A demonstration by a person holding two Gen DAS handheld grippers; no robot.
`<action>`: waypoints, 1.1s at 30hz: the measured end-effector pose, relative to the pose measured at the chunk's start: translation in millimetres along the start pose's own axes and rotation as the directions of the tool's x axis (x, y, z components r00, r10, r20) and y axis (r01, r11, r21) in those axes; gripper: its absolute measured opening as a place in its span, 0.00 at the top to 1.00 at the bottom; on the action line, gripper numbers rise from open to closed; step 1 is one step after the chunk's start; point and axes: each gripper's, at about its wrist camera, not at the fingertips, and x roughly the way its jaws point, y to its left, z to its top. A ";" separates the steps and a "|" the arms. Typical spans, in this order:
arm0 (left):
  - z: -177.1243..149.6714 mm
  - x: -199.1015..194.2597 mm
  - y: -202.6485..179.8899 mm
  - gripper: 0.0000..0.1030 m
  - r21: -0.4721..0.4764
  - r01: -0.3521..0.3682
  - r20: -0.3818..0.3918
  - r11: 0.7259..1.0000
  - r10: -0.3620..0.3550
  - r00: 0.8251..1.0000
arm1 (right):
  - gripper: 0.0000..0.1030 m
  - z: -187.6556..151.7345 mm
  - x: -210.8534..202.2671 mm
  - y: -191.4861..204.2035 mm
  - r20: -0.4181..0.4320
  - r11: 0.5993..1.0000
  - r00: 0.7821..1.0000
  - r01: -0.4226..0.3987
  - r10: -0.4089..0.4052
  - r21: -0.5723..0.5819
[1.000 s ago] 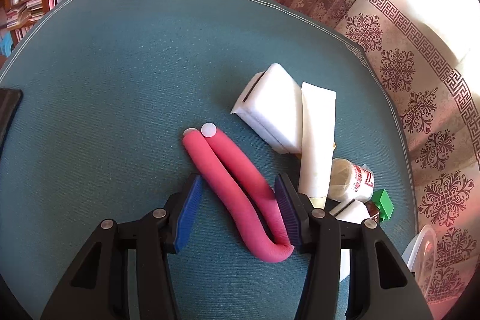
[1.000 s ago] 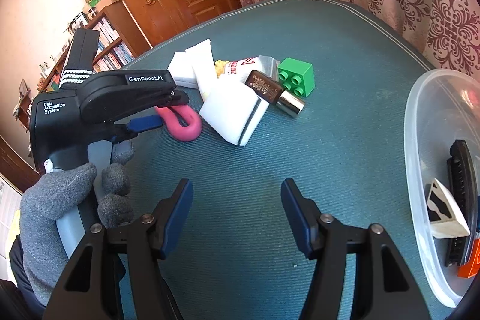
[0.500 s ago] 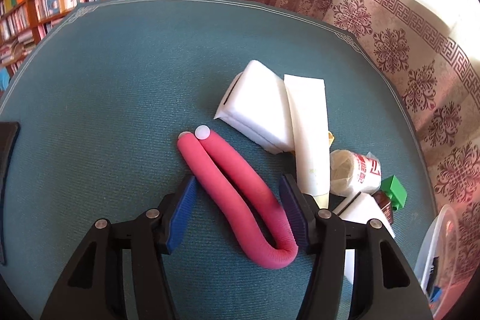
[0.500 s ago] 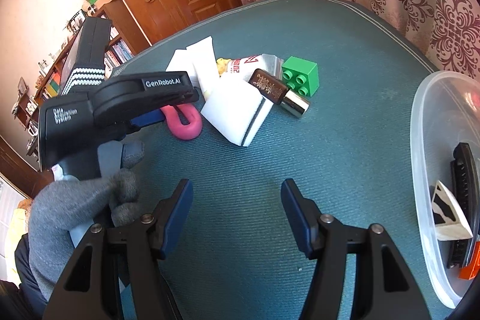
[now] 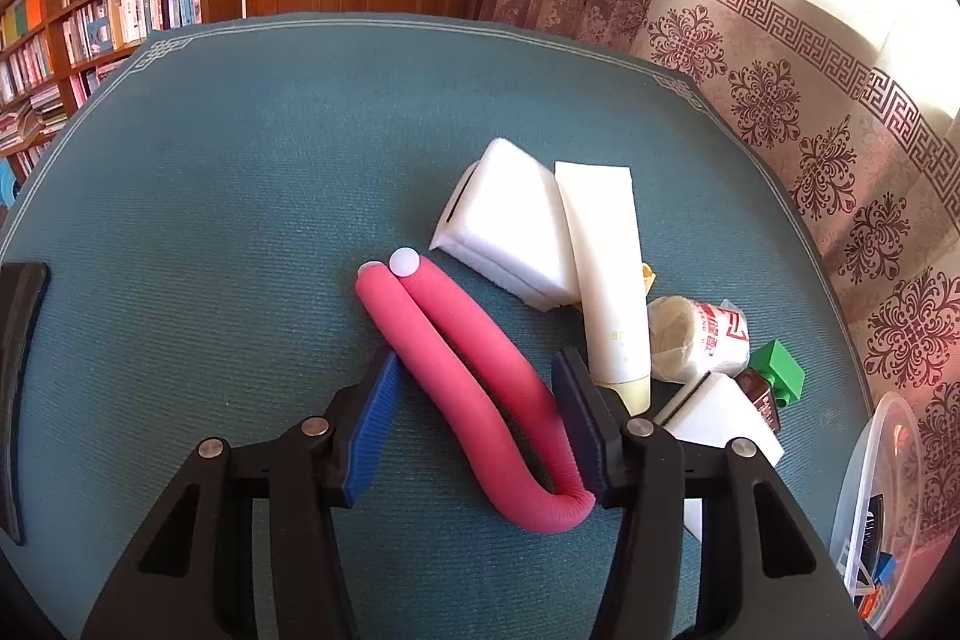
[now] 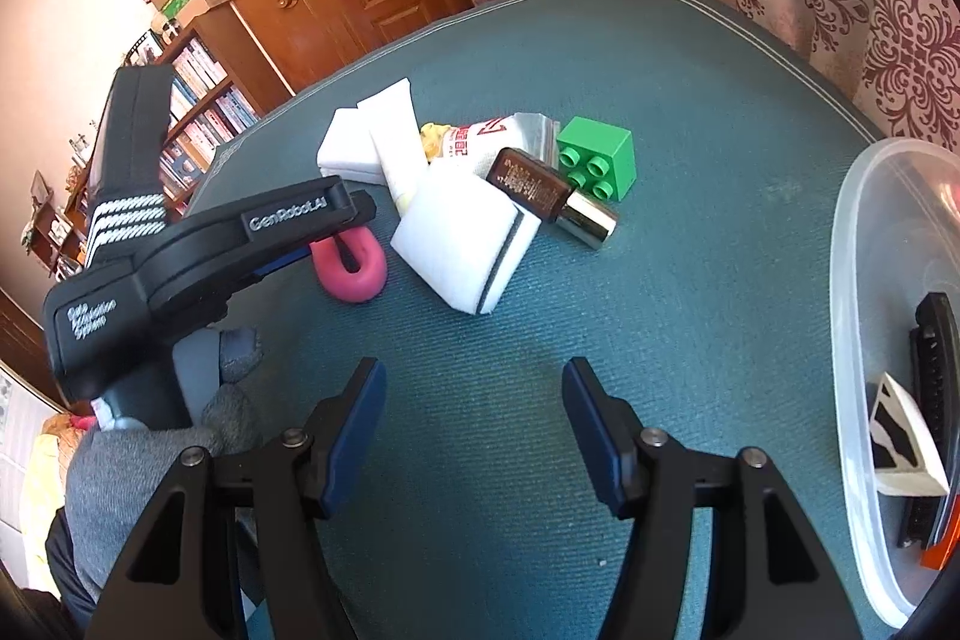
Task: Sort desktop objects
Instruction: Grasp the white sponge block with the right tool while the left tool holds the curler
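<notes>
Two handheld grippers were recorded over a teal fabric-covered tabletop. The left gripper had its jaws spread apart around a pink foam tube bent into a U, which lay flat on the tabletop; the right blue pad touched or nearly touched the tube near its bend, the left pad stood just beside it. The right gripper hovered with jaws wide apart and nothing between them. Beside the tube lay a cluster: a white foam sponge block, a white squeeze tube resting against it, a crinkled white snack packet with red print, a second white sponge with a dark stripe, a brown glass bottle with a metallic cap and a green plastic building brick. A clear plastic bin stood at the right edge, holding a black comb-like item and a black-and-white triangular piece. A grey-gloved hand held the left gripper's handle.
</notes>
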 end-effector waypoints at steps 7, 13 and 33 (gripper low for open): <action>2.1 -13.1 -0.6 0.46 0.009 0.002 0.052 1.000 -0.003 0.999 | 0.33 18.0 9.8 3.3 0.019 1.000 1.000 0.020 -0.020 -0.002; 6.5 -11.5 6.7 0.46 -0.025 0.004 0.053 1.000 -0.003 0.999 | 0.26 31.6 28.1 10.0 0.010 1.000 1.000 0.024 -0.024 -0.014; 6.3 -6.9 17.1 0.46 -0.068 -0.008 0.052 0.998 0.012 0.999 | 0.35 43.2 48.0 23.6 0.019 0.992 0.995 0.103 -0.102 -0.068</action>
